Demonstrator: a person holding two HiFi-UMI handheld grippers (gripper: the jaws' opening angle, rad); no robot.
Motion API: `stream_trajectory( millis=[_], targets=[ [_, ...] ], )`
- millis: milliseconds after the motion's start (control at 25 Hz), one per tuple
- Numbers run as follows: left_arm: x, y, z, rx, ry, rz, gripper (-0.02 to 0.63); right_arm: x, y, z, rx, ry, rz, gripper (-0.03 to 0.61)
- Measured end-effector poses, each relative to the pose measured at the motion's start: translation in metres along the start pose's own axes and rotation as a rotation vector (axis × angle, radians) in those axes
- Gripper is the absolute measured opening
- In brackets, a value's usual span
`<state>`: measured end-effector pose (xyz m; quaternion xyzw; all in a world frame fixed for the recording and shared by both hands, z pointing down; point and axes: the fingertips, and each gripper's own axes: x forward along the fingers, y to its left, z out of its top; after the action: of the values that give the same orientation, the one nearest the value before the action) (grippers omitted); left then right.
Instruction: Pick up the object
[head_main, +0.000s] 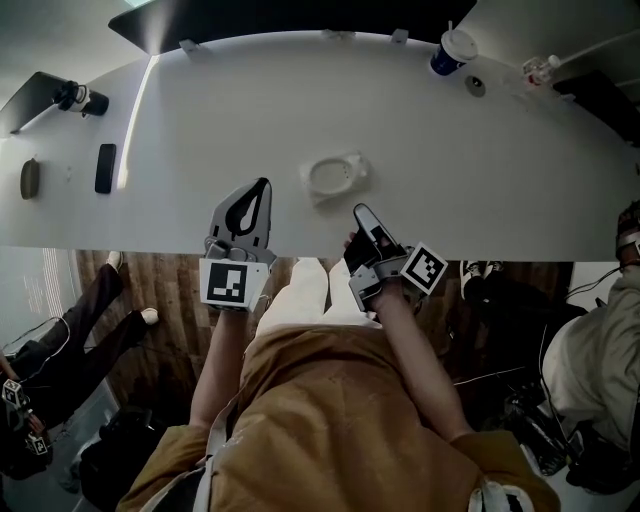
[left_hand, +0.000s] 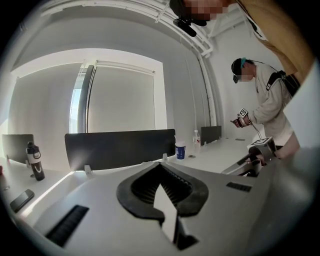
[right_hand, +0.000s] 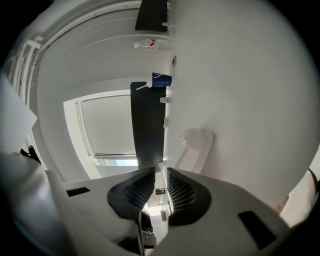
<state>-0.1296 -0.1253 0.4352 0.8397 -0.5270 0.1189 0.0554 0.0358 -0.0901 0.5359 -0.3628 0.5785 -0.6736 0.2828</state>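
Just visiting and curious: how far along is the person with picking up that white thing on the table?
Done: nothing yet; the white object lies on the table, apart from both tools. In hand: the right tool sits just short of it, jaws slightly apart and empty; the left tool is shut, empty. Still to do: reach it, close on it, lift.

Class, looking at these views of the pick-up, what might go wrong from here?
1. The right hand-held gripper is only narrowly open; it may shove the white object rather than straddle it.
2. The object lies near the front edge of the table, so a nudge might slide it off.
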Motion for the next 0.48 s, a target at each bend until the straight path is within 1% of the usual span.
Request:
stream_trajectory(
  millis=[80, 120, 160, 240, 280, 320, 360, 400, 480],
  targets=[
    [0.002, 0.001, -0.003, -0.005, 0.007, -0.003, 0.006, 0.001, -0.005, 0.0, 0.011, -0.001, -0.009, 0.057],
    [0.004, 0.002, -0.004, -0.006, 0.009, -0.004, 0.006, 0.002, -0.008, 0.001, 0.016, 0.0, -0.012, 0.092],
    [0.006, 0.003, -0.004, -0.006, 0.01, -0.006, 0.006, 0.004, -0.01, 0.001, 0.023, 0.0, -0.016, 0.103],
    [0.009, 0.004, -0.005, -0.007, 0.009, -0.008, 0.006, 0.005, -0.017, 0.001, 0.037, 0.002, -0.026, 0.103],
    [0.011, 0.004, -0.006, -0.008, 0.009, -0.009, 0.006, 0.006, -0.021, 0.0, 0.049, 0.007, -0.029, 0.132],
    [0.012, 0.005, -0.007, -0.009, 0.012, -0.01, 0.006, 0.007, -0.024, -0.001, 0.065, 0.014, -0.029, 0.176],
    [0.013, 0.006, -0.007, -0.01, 0.015, -0.01, 0.006, 0.009, -0.027, -0.004, 0.08, 0.023, -0.029, 0.185],
    [0.014, 0.008, -0.008, -0.011, 0.018, -0.01, 0.006, 0.011, -0.03, -0.006, 0.09, 0.032, -0.031, 0.217],
    [0.016, 0.012, -0.01, -0.013, 0.024, -0.007, 0.006, 0.014, -0.036, -0.01, 0.103, 0.04, -0.045, 0.235]
  ],
)
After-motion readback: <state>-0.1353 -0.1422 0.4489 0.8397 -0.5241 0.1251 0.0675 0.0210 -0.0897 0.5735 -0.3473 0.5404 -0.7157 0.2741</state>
